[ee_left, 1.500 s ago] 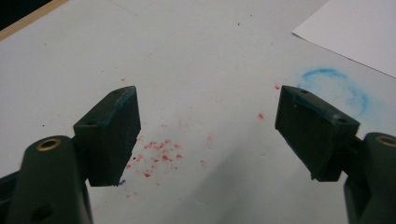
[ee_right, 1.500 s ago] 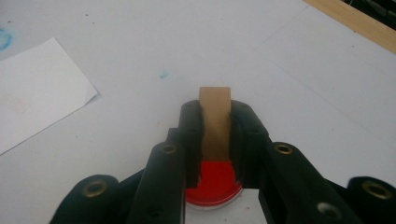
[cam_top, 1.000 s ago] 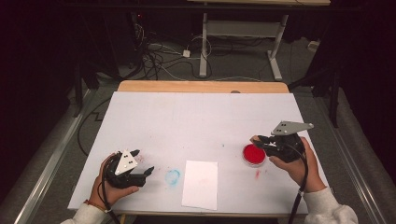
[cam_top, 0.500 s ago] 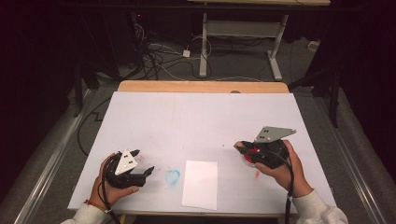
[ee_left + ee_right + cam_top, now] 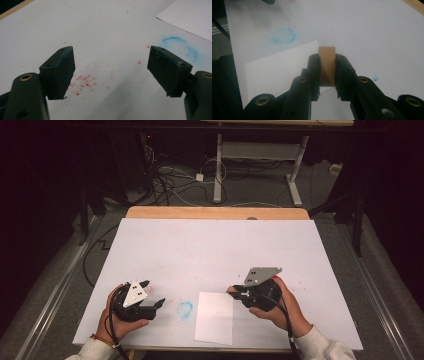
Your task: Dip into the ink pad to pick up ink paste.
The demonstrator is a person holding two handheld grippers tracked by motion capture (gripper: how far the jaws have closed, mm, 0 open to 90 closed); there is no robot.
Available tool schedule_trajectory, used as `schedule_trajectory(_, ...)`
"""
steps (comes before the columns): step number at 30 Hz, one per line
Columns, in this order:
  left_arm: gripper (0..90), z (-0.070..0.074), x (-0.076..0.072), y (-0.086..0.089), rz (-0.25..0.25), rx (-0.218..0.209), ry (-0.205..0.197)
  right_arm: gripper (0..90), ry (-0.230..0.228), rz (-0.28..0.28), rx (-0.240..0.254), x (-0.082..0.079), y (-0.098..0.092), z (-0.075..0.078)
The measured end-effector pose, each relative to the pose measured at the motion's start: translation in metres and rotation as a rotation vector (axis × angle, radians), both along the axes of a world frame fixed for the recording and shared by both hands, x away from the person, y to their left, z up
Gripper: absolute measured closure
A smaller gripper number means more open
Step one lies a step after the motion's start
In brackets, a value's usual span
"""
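A white-covered table (image 5: 215, 250) with a bare wooden far edge stands in a dark room, cables lying on the floor beyond it. The right gripper (image 5: 327, 68) is clenched on a small tan wooden block (image 5: 327, 63), which stands upright between the pads; the block is held at the right edge of a white rectangular paper sheet (image 5: 215, 317) lying near the table's front edge. The left gripper (image 5: 111, 66) rests on the table at the front left, jaws wide apart and grasping nothing. A smudged blue ring mark (image 5: 185, 309) lies just left of the sheet, red specks (image 5: 83, 83) beneath the left gripper.
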State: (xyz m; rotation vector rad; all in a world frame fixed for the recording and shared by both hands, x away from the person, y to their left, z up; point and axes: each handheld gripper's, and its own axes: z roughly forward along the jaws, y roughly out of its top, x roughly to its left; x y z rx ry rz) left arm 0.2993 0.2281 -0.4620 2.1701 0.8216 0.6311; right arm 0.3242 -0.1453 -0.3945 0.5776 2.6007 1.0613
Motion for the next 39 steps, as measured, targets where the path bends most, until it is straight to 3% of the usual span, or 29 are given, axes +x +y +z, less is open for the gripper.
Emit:
schedule_trajectory(10, 21.4, 0.000, 0.000, 0.000, -0.001, 0.000, 0.001, 75.9, 0.023, 0.083, -0.058, -0.006, 0.027, -0.013)
schedule_trajectory(26, 21.4, 0.001, -0.001, 0.000, 0.004, 0.007, -0.005, 75.9, 0.048, 0.105, -0.114, -0.013, 0.047, -0.025)
schedule_trajectory(39, 21.4, 0.002, -0.001, 0.001, -0.003, 0.013, -0.018, 75.9, 0.097, 0.115, -0.177, -0.010, 0.057, -0.048)
